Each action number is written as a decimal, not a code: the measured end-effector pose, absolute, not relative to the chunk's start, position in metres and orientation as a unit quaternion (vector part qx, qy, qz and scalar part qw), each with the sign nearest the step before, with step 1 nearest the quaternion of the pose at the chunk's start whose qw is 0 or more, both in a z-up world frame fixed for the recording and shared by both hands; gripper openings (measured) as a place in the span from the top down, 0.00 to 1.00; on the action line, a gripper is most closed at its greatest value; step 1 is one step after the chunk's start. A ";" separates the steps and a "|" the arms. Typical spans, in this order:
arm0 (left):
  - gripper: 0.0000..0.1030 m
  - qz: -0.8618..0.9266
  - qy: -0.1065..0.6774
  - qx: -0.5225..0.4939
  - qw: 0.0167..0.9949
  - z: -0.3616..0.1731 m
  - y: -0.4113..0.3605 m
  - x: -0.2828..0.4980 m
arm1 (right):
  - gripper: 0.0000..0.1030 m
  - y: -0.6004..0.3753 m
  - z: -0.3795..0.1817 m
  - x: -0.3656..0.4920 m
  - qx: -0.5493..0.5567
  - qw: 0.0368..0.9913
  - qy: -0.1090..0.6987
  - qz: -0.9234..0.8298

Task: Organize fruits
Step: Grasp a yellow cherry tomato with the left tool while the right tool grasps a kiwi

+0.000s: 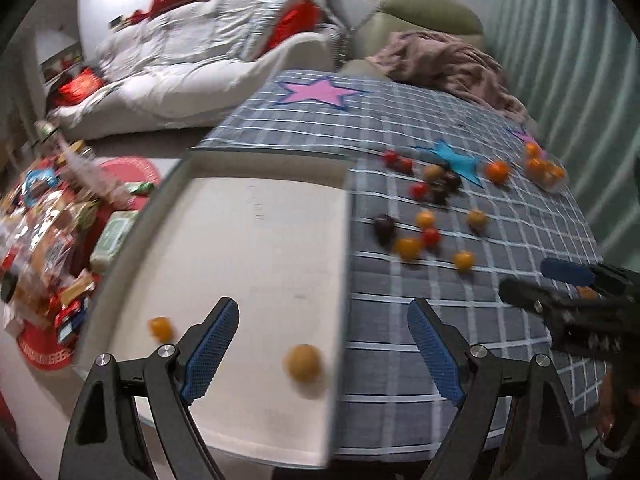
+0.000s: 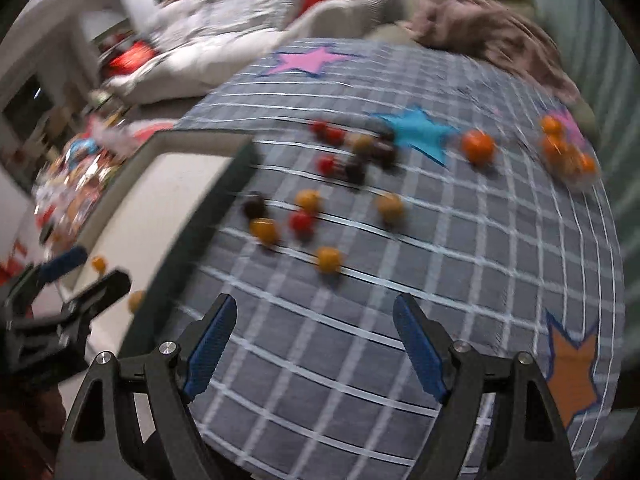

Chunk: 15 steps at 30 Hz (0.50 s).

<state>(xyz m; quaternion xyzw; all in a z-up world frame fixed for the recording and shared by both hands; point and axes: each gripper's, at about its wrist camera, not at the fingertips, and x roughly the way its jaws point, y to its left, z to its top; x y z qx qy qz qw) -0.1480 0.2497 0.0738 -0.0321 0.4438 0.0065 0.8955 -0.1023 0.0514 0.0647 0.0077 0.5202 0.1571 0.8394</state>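
Left gripper (image 1: 323, 350): jaws spread wide with nothing between the blue pads; it hangs over the near right edge of the tray, one finger above the tray floor, the other above the cloth.
Right gripper (image 2: 315, 340): jaws spread wide and empty, above bare checked cloth, short of the loose fruit.
White tray (image 1: 256, 216): shallow and rectangular with a grey rim, lying on the left part of the table, its right edge along the checked cloth.
Fruit in the tray: two pieces, well apart – a small orange one (image 1: 161, 328) near the left rim, and a larger yellow-brown one (image 1: 303, 362) close to the right edge, between the left gripper's fingers in the left wrist view but lying on the tray floor, not gripped.
Loose fruit on the cloth: a scatter to the right of the tray – red ones (image 2: 301, 221), dark purple ones (image 2: 254, 205), yellow-orange ones (image 2: 329, 260); blurred, so exact kinds are hard to tell.
Larger orange fruit (image 2: 478, 146): alone, just right of the blue star patch (image 2: 418, 130).
Orange cluster (image 2: 568, 152): several orange fruits bunched at the far right edge of the cloth, seemingly in clear wrapping.
Tablecloth (image 2: 440, 280): grey with white grid lines, with a pink star (image 2: 308, 60) far off and an orange star (image 2: 572, 372) near the right gripper.
Background: a sofa with grey bedding (image 1: 180, 44) and a low table crowded with snack packets (image 1: 44, 240).
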 end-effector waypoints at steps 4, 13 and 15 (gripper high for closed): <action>0.15 -0.012 0.456 -0.019 0.890 0.068 0.217 -0.144 | 0.19 0.027 0.056 -0.097 0.030 0.837 0.528 0.137; 0.15 -0.018 0.471 0.015 0.882 0.051 0.162 -0.124 | 0.19 0.008 0.048 -0.074 0.032 0.840 0.527 0.128; 0.15 -0.017 0.474 0.022 0.880 0.046 0.152 -0.118 | 0.19 0.008 0.045 -0.066 0.029 0.839 0.528 0.127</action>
